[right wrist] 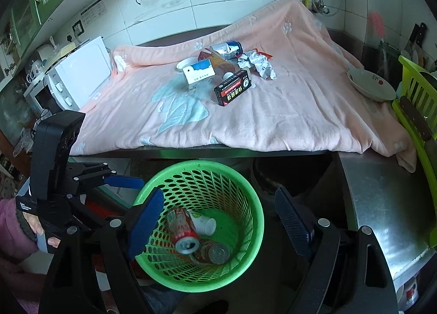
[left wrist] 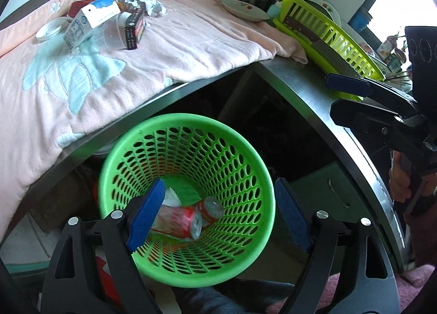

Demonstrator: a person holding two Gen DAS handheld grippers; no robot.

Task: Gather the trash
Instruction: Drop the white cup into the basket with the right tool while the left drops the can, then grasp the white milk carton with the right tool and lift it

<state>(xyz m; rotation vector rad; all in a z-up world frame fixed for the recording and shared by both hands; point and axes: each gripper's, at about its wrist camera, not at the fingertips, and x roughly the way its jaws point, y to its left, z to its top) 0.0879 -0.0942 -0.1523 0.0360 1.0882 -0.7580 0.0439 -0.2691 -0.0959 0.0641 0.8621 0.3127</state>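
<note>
A green mesh basket stands below the steel counter's edge. Inside it lie a red can, a second can and a white cup. My left gripper hangs open over the basket with nothing between its fingers. My right gripper is also open above the basket and empty; in the left wrist view the right gripper shows at the right. On the pink blanket sit a milk carton, a black box, crumpled paper, a can and a clear cup.
A bowl rests on the blanket's right side. A lime dish rack with a knife stands at the right on the steel counter. A white microwave sits at the left. A hand in a pink sleeve holds the left gripper.
</note>
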